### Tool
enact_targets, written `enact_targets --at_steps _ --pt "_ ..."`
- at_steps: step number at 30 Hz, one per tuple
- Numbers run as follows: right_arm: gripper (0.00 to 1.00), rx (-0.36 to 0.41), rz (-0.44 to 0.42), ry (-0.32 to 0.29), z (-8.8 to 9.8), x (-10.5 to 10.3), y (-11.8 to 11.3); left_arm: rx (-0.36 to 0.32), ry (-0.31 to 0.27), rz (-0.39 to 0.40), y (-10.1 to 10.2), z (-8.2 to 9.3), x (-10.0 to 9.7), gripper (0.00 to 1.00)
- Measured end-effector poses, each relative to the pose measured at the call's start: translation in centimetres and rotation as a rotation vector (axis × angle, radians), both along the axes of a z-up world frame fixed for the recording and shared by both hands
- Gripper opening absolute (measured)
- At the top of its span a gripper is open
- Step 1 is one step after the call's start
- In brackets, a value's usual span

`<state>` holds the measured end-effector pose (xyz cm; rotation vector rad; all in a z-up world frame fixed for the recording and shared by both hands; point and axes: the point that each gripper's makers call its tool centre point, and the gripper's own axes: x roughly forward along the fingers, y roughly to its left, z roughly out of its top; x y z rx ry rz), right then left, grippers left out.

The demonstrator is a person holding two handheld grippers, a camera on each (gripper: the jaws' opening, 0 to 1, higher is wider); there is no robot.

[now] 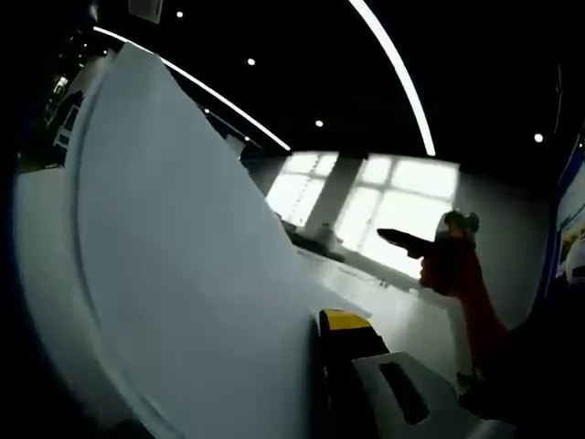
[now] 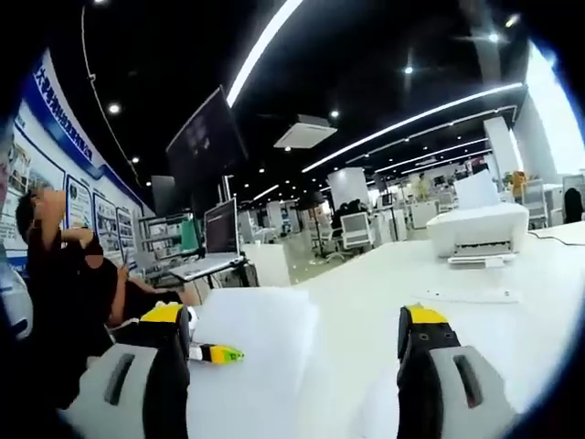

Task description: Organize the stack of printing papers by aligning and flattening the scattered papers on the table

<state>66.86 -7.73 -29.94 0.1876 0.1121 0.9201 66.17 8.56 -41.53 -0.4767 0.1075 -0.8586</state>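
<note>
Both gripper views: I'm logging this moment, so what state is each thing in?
Paper stack: lifted, tilted up against the left gripper.
Left gripper: one yellow-tipped jaw beside the paper; grip unclear.
Right gripper: open, jaws wide apart, empty.
Papers on table: lying flat.
Printer: upright on the table, sheet standing in its tray.

White table [image 2: 366, 274] — papers [image 2: 251, 338], printer [image 2: 477, 229]

Papers [image 2: 251, 352] on table [image 2: 512, 302], printer [image 2: 477, 229] behind
</note>
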Motion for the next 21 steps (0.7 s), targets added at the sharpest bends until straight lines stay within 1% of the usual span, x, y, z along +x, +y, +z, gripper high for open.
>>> enact_targets --at_steps 3,4,9,12,17,18,21 --pt "0.9 -0.009 -0.009 0.017 -0.8 0.1 -0.4 0.003 0.0 -0.001 0.0 0.0 0.0 0.11" --pt "0.9 -0.011 -0.013 0.018 -1.1 -0.2 -0.5 0.002 0.0 0.0 0.0 0.0 0.0 0.11" --pt "0.9 -0.002 -0.023 0.025 -1.3 -1.1 -1.0 -0.001 0.002 0.0 0.0 0.0 0.0 0.11" --pt "0.9 0.008 -0.029 0.03 -1.5 -1.2 -1.3 0.0 0.0 0.0 0.0 0.0 0.0 0.11" --pt "0.9 0.01 -0.034 0.051 -2.5 -1.8 -1.2 0.002 0.0 0.001 -0.1 0.0 0.0 0.11" --pt "0.9 0.006 -0.038 0.053 -2.7 -1.8 -1.6 0.002 0.0 0.001 -0.1 0.0 -0.1 0.11" --pt "0.9 0.005 -0.043 0.056 -3.0 -1.8 -1.9 0.002 -0.002 0.001 -0.1 0.0 -0.1 0.11"
